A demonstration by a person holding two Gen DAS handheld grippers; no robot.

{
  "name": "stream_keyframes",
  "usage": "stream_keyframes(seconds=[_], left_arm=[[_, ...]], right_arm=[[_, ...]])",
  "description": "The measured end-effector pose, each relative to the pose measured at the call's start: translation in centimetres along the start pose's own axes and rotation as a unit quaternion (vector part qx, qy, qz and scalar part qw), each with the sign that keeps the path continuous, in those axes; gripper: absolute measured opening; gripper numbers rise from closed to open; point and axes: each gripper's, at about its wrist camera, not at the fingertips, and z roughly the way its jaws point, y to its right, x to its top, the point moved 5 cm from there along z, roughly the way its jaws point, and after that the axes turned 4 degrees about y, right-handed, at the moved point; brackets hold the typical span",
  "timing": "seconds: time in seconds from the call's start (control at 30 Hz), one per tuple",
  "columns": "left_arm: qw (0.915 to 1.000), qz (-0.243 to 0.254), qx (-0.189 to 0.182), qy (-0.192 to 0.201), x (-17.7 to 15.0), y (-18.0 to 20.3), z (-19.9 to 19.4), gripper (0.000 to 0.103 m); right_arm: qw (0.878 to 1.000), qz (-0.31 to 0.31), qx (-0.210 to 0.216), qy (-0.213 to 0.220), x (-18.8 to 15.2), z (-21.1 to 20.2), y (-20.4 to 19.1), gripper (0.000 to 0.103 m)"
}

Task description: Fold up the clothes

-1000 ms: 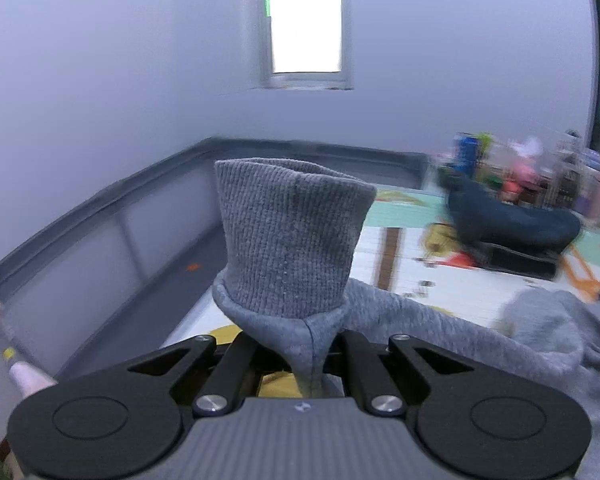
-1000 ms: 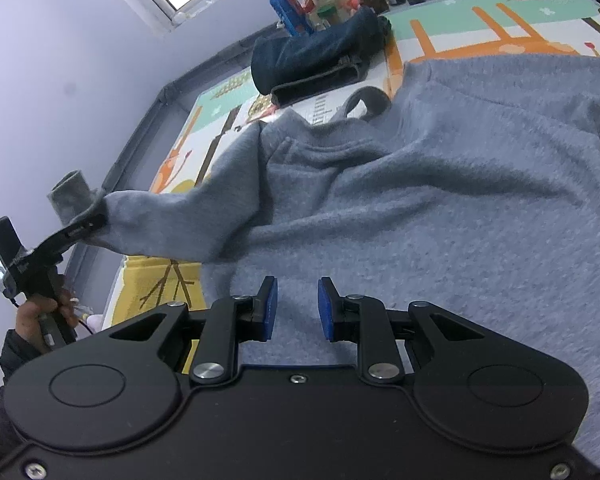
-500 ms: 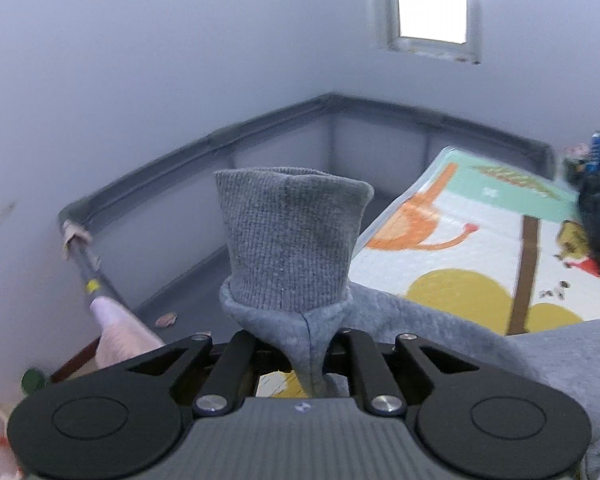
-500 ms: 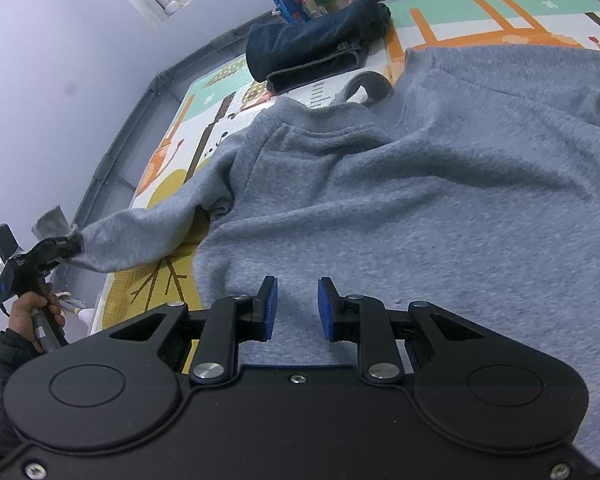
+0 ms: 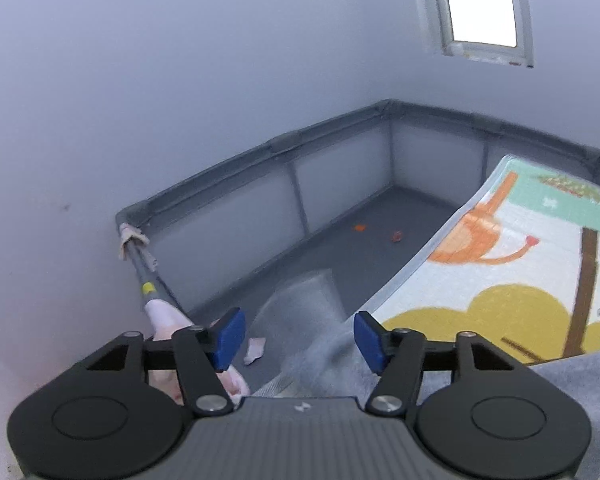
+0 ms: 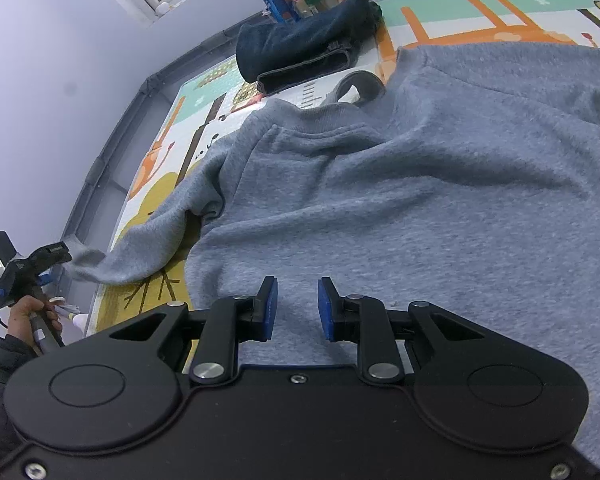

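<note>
Left tongs (image 5: 296, 338) have just been opening – a sec ago they were clamping the grey cuff (image 5: 300, 312) upright between the pads; now the blue pads are standing wide apart w/ the cuff lying blurred btwn them, not pressed. The left view is also swinging away from the far clutter toward the grey corner rail (image 5: 388, 108). In the right view the sleeve (image 6: 148, 252) is draping lower, off the edge of the play mat (image 6: 156, 288), its end just beside the left tongs. A hand (image 6: 32, 316) is gripping that tool's handle, tongs pointing toward the sleeve end. Right tongs (image 6: 298, 306) are hovering unchanged over the grey sweatshirt (image 6: 420, 220), angled down – narrow gap, nothing pinched. Sweatshirt is lying spread across the mat, dark jeans (image 6: 300, 48) beyond the collar.
</note>
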Motion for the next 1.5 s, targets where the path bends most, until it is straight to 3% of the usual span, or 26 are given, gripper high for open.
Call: stream_keyframes(seconds=[0.2, 0.37, 0.67, 0.87, 0.97, 1.2, 1.37, 1.5], left_arm=[[0.9981, 0.007, -0.061, -0.002, 0.4, 2.3, -1.9, 0.070], [0.9902, 0.038, -0.134, -0.007, -0.1, 6.5, -4.1, 0.070], [0.9619, 0.090, -0.257, -0.024, -2.3, 14.7, -8.7, 0.073], [0.9415, 0.127, -0.312, -0.016, -2.6, 20.2, -11.0, 0.079], [0.9362, 0.132, -0.325, -0.015, -2.3, 23.0, -11.2, 0.080], [0.9356, 0.143, -0.322, -0.026, -1.6, 28.4, -9.5, 0.080], [0.9361, 0.172, -0.306, -0.026, -1.3, 31.6, -7.0, 0.080], [0.9317, 0.191, -0.306, -0.044, -1.4, 33.7, -4.5, 0.080]], right_arm=[[1.000, -0.001, -0.001, 0.002, 0.1, 0.2, -0.1, 0.022], [1.000, -0.008, -0.006, 0.017, 1.1, -0.3, -0.3, 0.022], [0.999, -0.031, -0.014, 0.033, 4.2, -0.5, 0.0, 0.022], [0.997, -0.051, -0.021, 0.053, 8.0, 0.2, 1.2, 0.022], [0.996, -0.056, -0.027, 0.064, 10.4, 1.0, 2.3, 0.022], [0.993, -0.054, -0.075, 0.074, 15.5, 4.3, 6.1, 0.022], [0.990, -0.051, -0.110, 0.076, 18.5, 7.2, 9.0, 0.022], [0.989, -0.043, -0.122, 0.072, 20.4, 9.6, 10.6, 0.025]])
